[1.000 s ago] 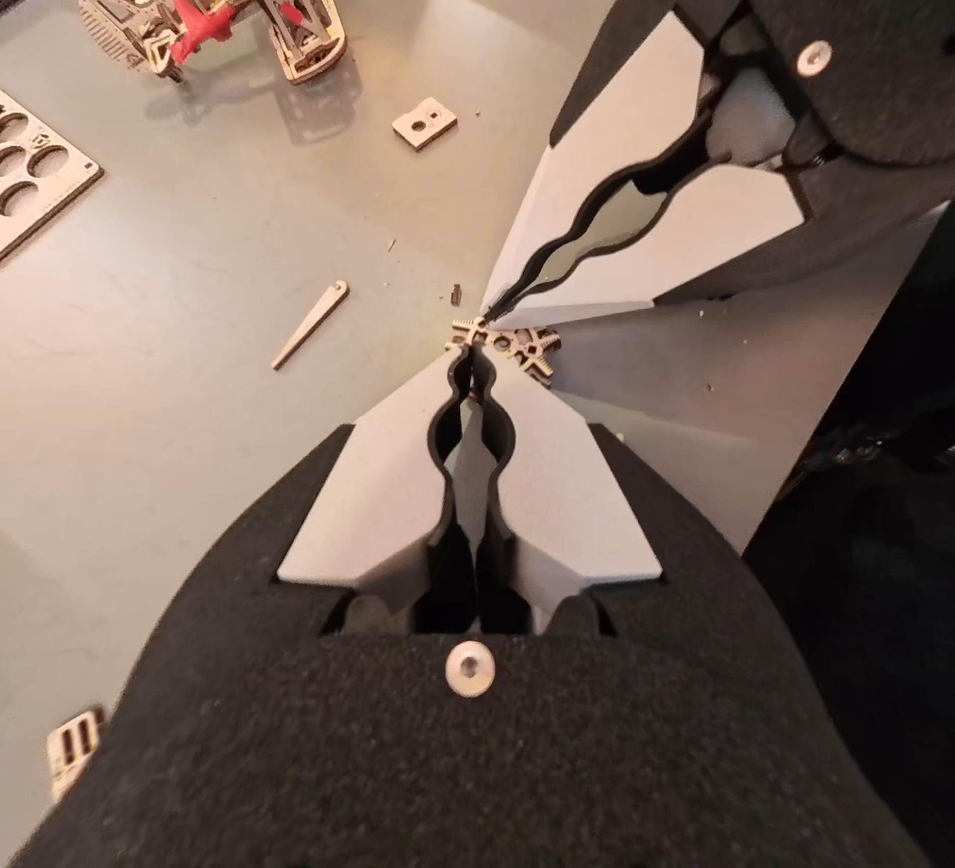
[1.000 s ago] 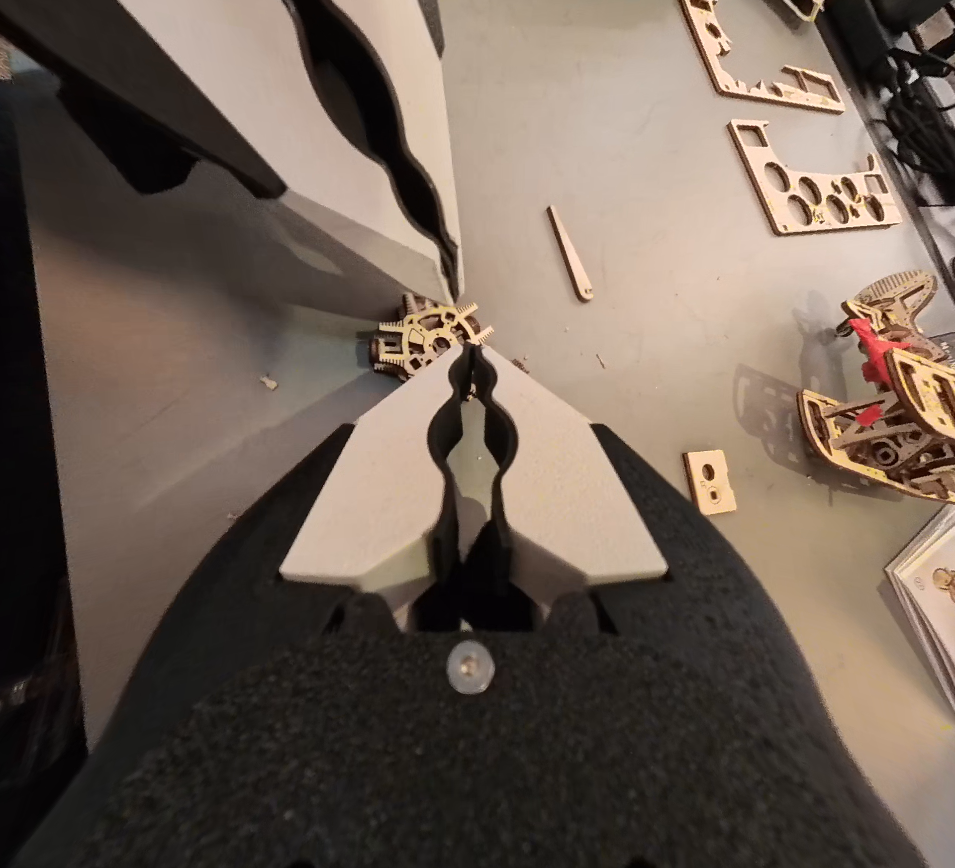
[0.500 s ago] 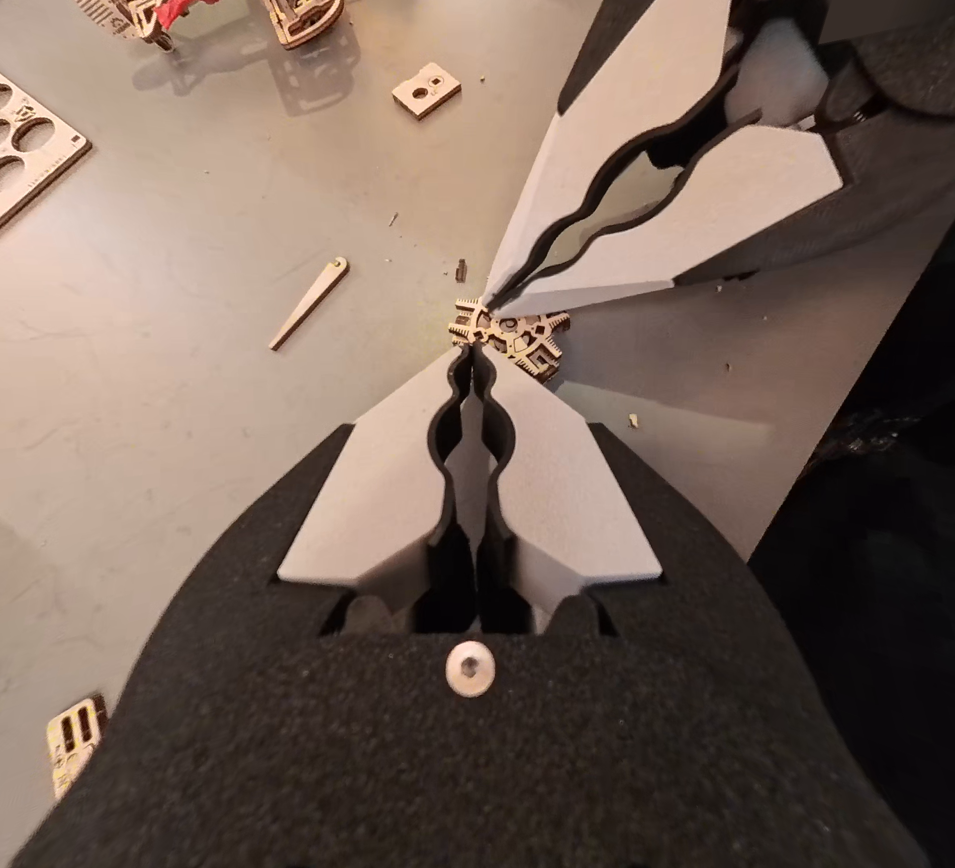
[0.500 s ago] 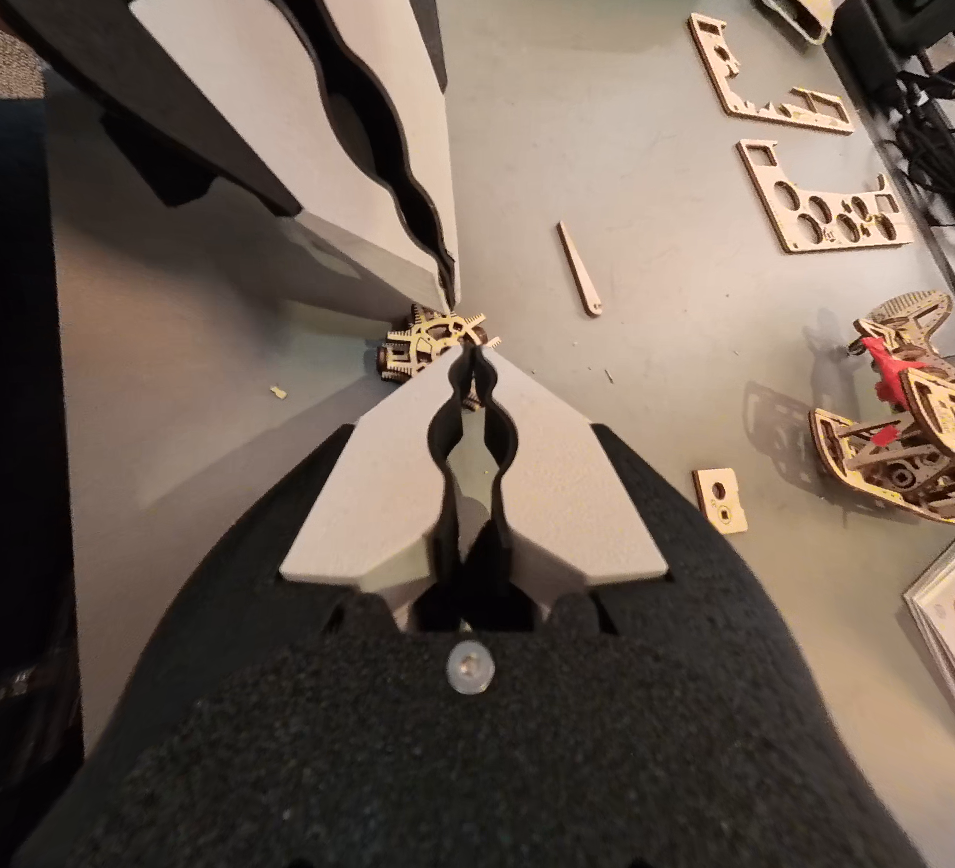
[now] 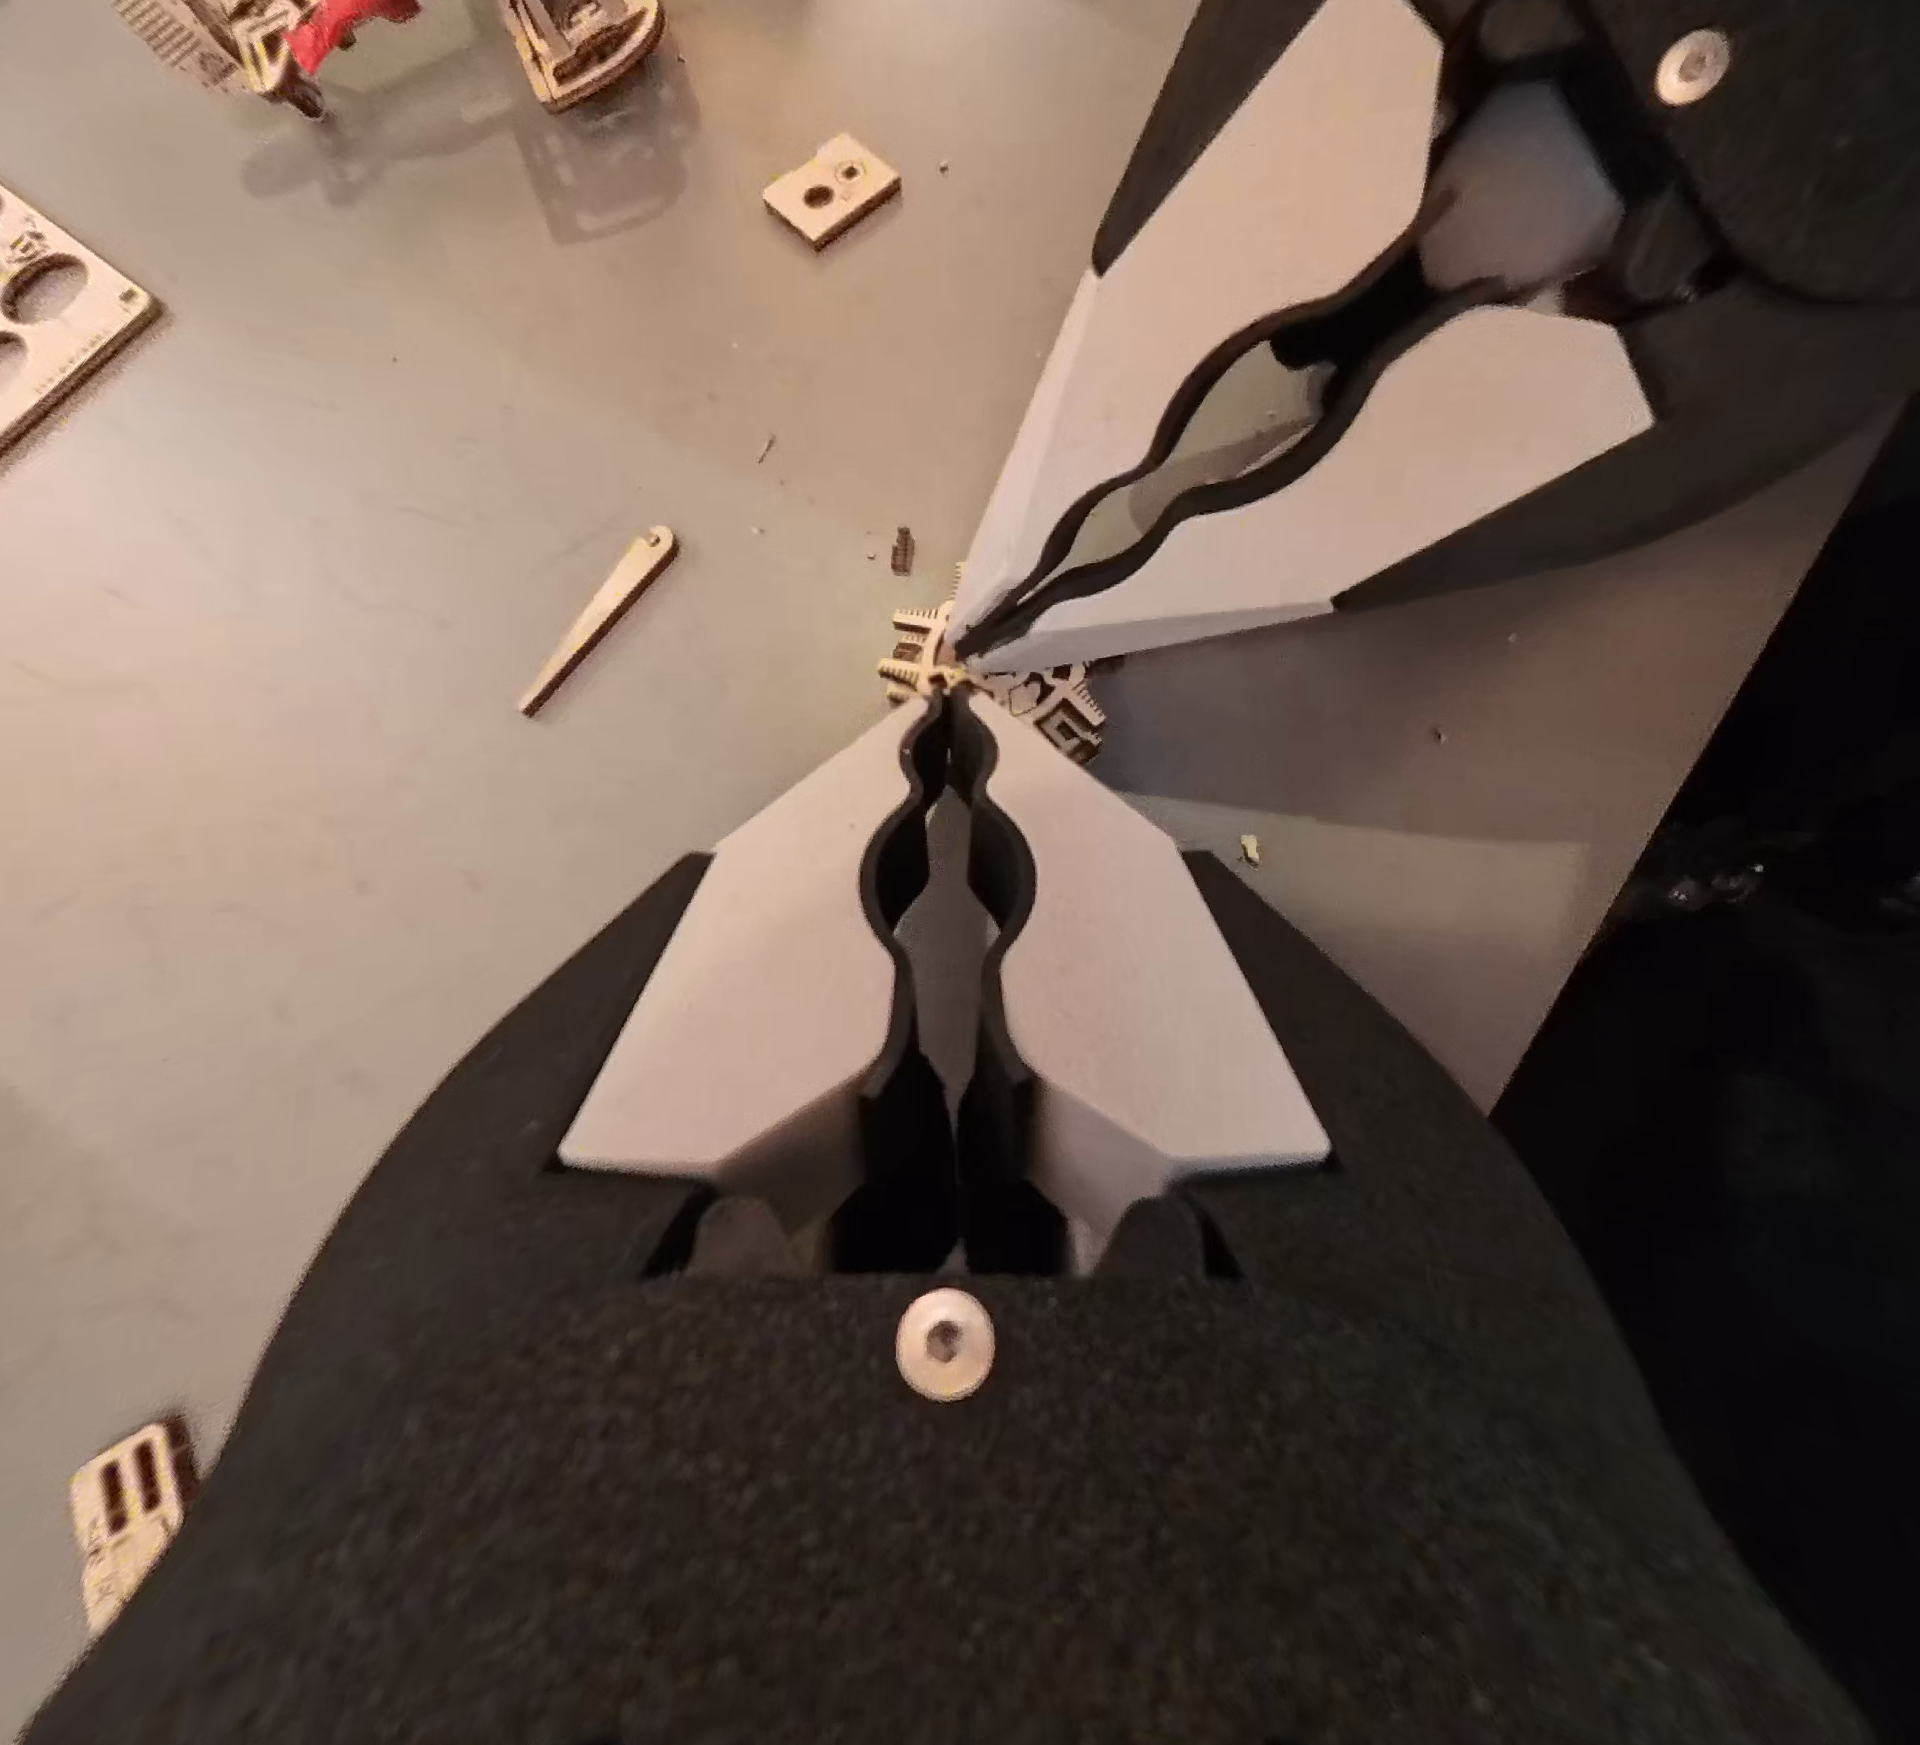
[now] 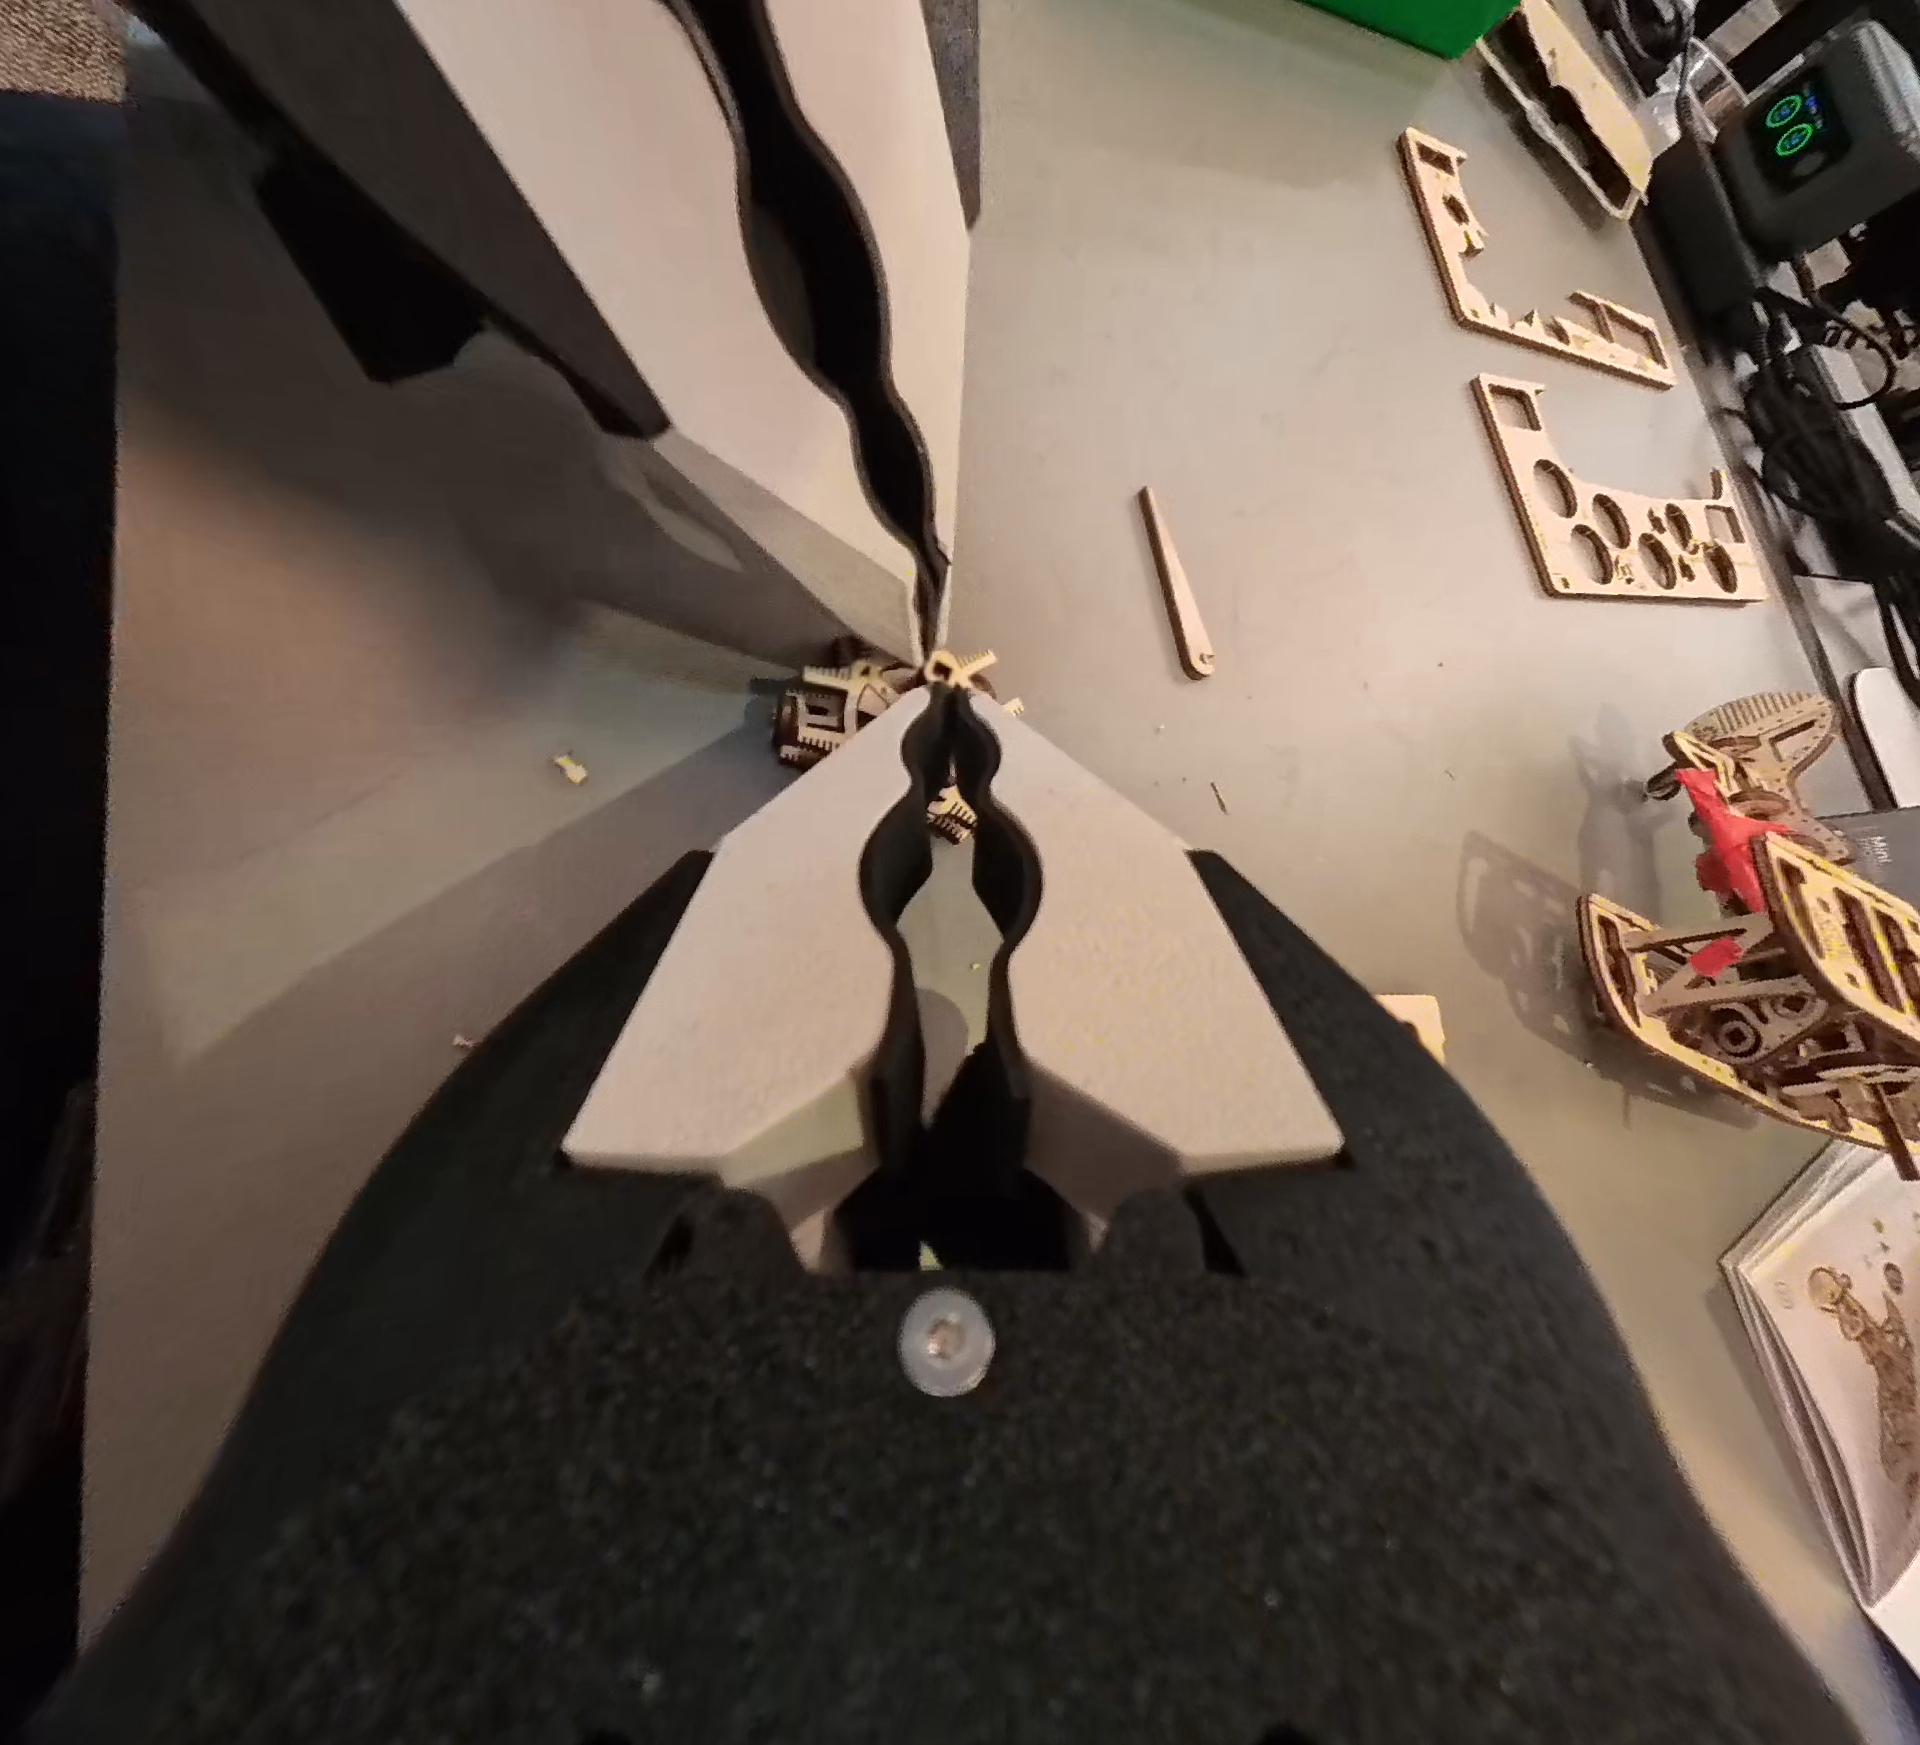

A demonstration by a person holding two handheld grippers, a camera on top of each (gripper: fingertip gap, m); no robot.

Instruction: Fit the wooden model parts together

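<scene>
Both claws meet tip to tip over the wooden gear assembly [image 5: 1044,703]: the left claw [image 5: 948,700] is pressed together on a small pale piece at the gear's toothed rim, and the right claw [image 6: 943,696] pinches that same spot. The gear sits near the table [image 5: 312,656] edge, right of the tapered wooden stick [image 5: 601,620]. Judging by this, seating is underway; next calls for steady, aligned pressing.
</scene>
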